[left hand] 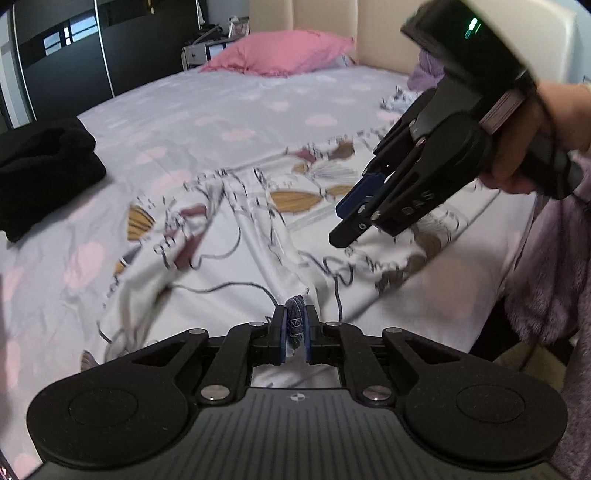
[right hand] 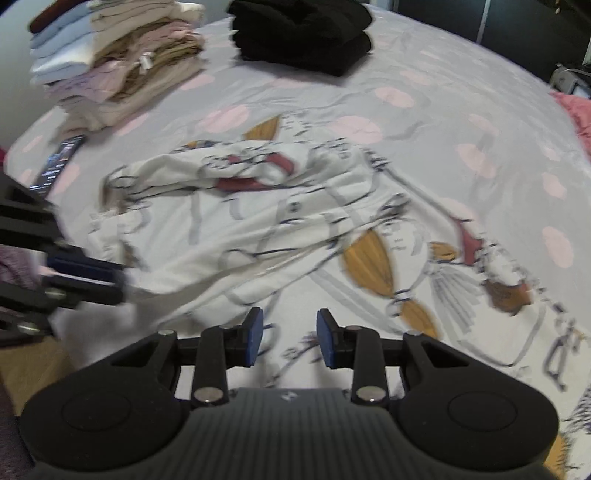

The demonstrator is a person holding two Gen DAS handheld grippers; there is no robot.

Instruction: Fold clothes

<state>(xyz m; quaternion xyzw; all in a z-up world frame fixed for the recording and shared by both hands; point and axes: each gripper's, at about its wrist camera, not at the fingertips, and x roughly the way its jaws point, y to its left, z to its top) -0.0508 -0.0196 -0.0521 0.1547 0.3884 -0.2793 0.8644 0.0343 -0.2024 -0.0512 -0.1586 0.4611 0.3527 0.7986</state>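
the left tongs (left hand: 294, 328) are clenched on a bunched edge of the white printed garment (left hand: 258, 221), which lies crumpled on the bed (left hand: 221, 107) and is smeared by blur. the right tongs (right hand: 290, 339) hang released above the cloth, nothing between the pads. the black folded clothes (right hand: 303, 33) and the folded pile (right hand: 122, 62) are cut off at the frame edge.

Printed garment (left hand: 258, 206) motion-blurred; folded stack (right hand: 122, 59) cut off at frame top.

White garment (right hand: 258, 221) with ochre-and-maroon print, pink-spotted grey sheet (left hand: 221, 110), pink pillow (left hand: 280, 51)
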